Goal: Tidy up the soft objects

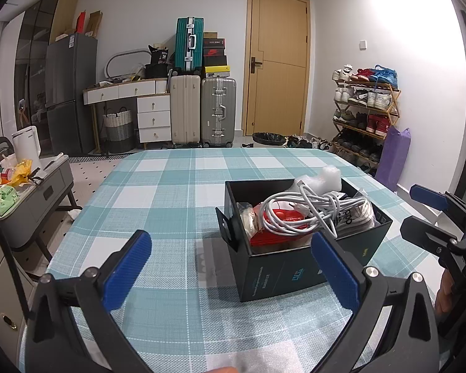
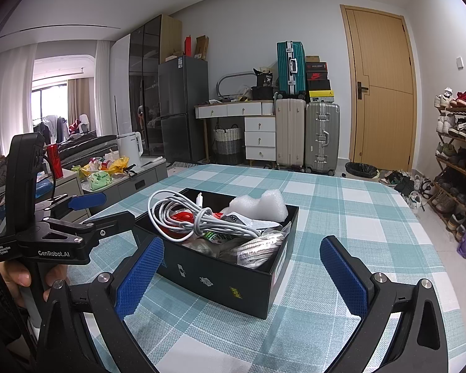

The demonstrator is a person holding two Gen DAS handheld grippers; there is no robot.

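While both grippers hang above the checked tablecloth, neither holds anything; the left gripper has its blue-padded fingers spread wide, with the near corner of the black box showing between them; the right gripper is likewise spread, its pads standing either side of the same box in its own view, not touching it; the box sits on the table with its top uncovered and is packed full; a coiled white cable lies on top, looped over something red; a lump of white foam rises at the far end, and a crinkled silvery packet fills the near right corner as the right camera sees it; a small black flap juts from the box's left side; the right gripper also appears at the right edge of the left view, fingers apart, and the left one at the left edge of the right view, a hand wrapped round its handle; behind the table stand suitcases, a wooden door and a shoe rack
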